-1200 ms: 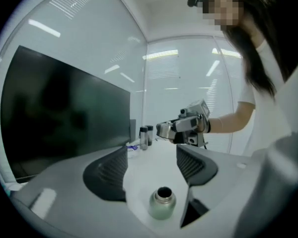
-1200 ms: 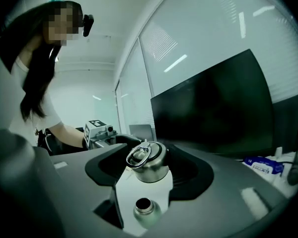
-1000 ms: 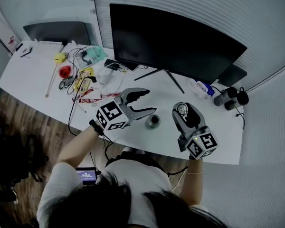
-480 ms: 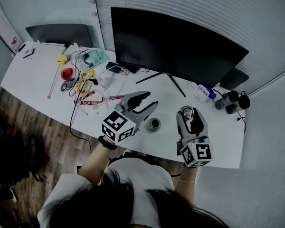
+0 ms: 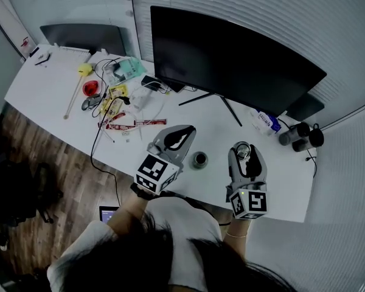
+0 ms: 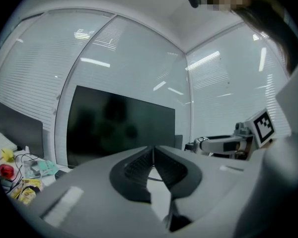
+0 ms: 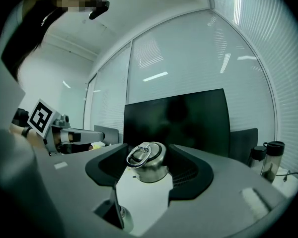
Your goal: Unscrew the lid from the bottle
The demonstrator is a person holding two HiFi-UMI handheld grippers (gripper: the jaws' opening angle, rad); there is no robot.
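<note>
- A person stands at a white desk [image 5: 42,93] in front of a wide black monitor [image 5: 231,59], a handheld gripper in each hand.
- The right gripper [image 7: 148,151] points level. Its jaws stand wide and clasp a small steel bottle [image 7: 151,171] from both sides, and a ring handle [image 7: 137,155] lies across the bottle's top.
- We cannot tell from any view whether the ring-topped part is screwed down or loose.
- The left gripper [image 5: 190,129] holds nothing. Its jaws have just been closing and now meet tip to tip, with only the desk showing behind them.
- A round metal piece [image 5: 199,159] stands on the desk between the two grippers, touching neither.
- Cables [image 5: 106,111] and small clutter crowd the desk's left end, and two dark tumblers [image 5: 301,135] stand at its right end.
</note>
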